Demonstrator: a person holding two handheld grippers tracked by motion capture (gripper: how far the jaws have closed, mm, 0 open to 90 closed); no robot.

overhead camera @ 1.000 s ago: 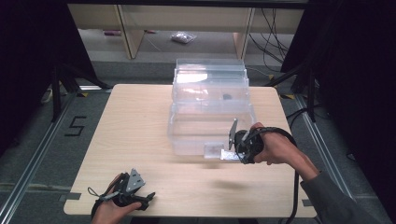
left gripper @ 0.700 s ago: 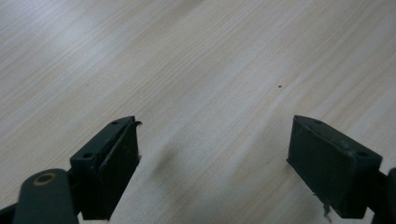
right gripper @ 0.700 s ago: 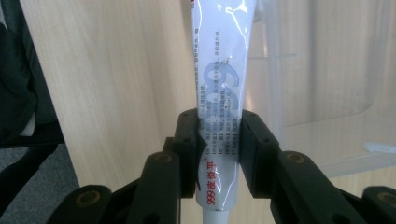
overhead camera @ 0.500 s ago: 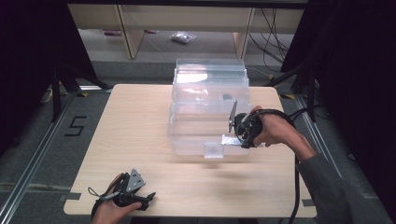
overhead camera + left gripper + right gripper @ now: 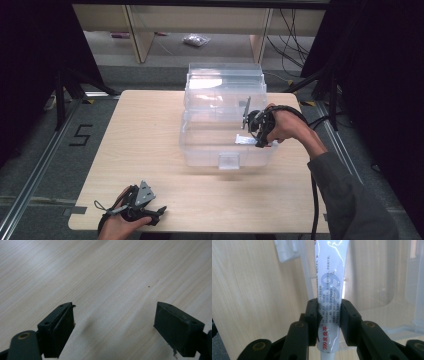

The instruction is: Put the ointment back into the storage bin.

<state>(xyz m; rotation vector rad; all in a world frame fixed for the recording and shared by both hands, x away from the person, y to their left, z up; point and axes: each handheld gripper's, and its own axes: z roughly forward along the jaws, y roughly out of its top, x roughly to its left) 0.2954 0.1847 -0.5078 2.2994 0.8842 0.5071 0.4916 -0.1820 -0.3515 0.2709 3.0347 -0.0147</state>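
Tube [image 5: 329, 290]: silvery white, grey "999" print, red characters near cap end, fine dark text lines. Storage box [image 5: 200, 145]: clear, colourless plastic. Table [image 5: 140, 130]: pale wood, fine grain. Left gripper [image 5: 115, 330]: black jaws. Right gripper [image 5: 329, 320]: black jaws. Floor marking [image 5: 80, 135]: black "5" on grey.

Light wood table [image 5: 150, 145]; clear plastic box [image 5: 220, 145] on it.
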